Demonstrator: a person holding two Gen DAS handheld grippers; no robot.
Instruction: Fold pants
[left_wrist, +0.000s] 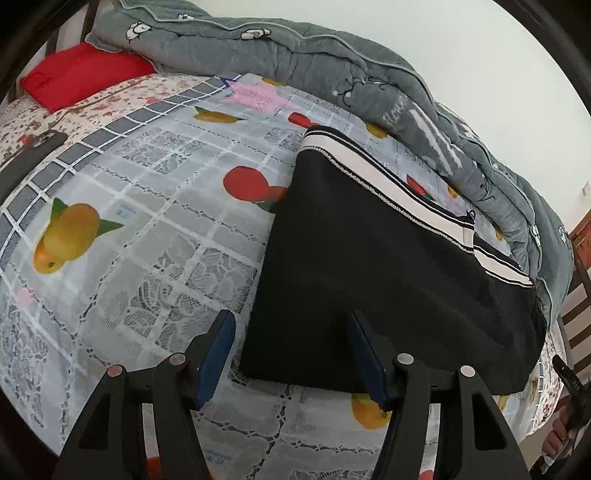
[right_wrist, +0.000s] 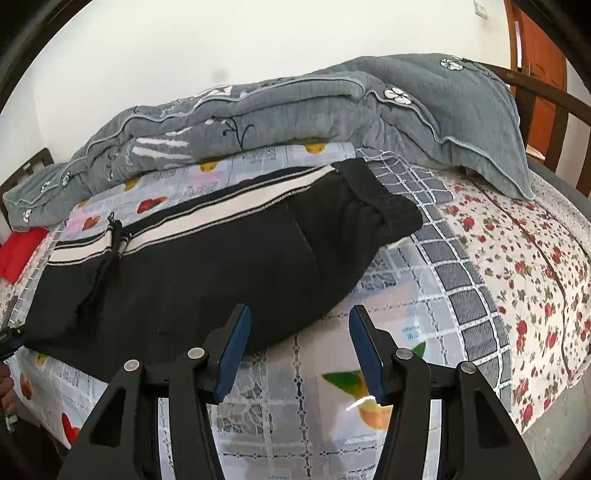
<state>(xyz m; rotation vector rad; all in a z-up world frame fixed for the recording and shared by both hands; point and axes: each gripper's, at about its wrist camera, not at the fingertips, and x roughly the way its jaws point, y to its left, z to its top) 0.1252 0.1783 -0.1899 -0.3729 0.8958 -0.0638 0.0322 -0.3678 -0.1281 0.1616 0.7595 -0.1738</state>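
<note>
On the fruit-print bed cover (left_wrist: 147, 229), the L gripper (left_wrist: 291, 354) is hovering spread & empty over the near edge of the black pants (left_wrist: 369, 277), already lying folded up, while the R gripper (right_wrist: 299, 350) is hovering likewise spread — prob. one fold left.
</note>
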